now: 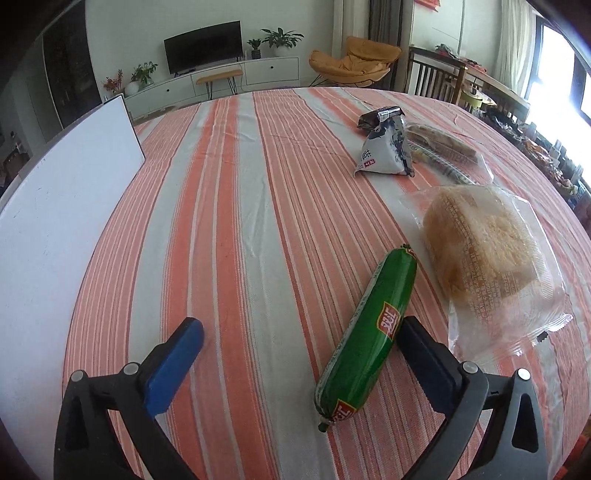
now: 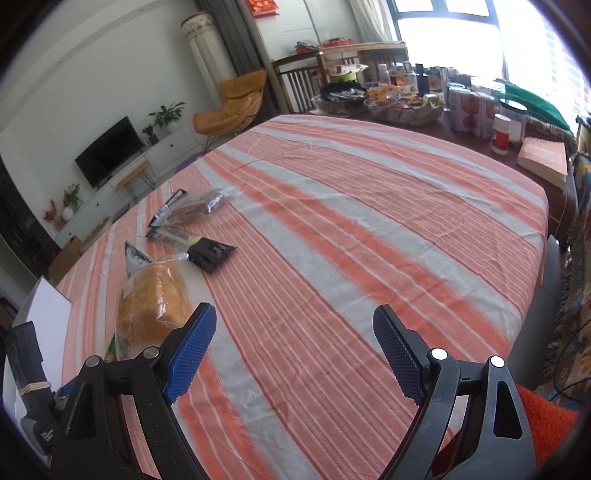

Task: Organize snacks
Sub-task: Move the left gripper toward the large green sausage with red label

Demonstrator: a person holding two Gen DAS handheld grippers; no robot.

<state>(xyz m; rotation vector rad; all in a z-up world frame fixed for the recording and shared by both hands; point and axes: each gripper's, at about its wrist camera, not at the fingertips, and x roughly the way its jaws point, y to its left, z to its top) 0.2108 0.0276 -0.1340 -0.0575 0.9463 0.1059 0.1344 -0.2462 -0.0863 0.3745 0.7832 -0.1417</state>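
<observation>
Left wrist view | left gripper (image 1: 301,332) stood wide apart, clamping nothing | sausage (image 1: 365,336) lay on cloth (image 1: 240,221), beside the right finger | judged light, firm, slick casing; best gripped mid-length | right gripper (image 2: 294,321) apart, empty

Daylight floods from blown-out windows (image 2: 476,33) far beyond the tongs; fisheye bends edges, corners dark, slight blur.

— Those two tools look alike: the left gripper (image 1: 299,332) and the right gripper (image 2: 295,325) both have black plastic frames.

— Yes, with blue ribbed fingers (image 2: 192,350) and round silver pivot pins.
</observation>
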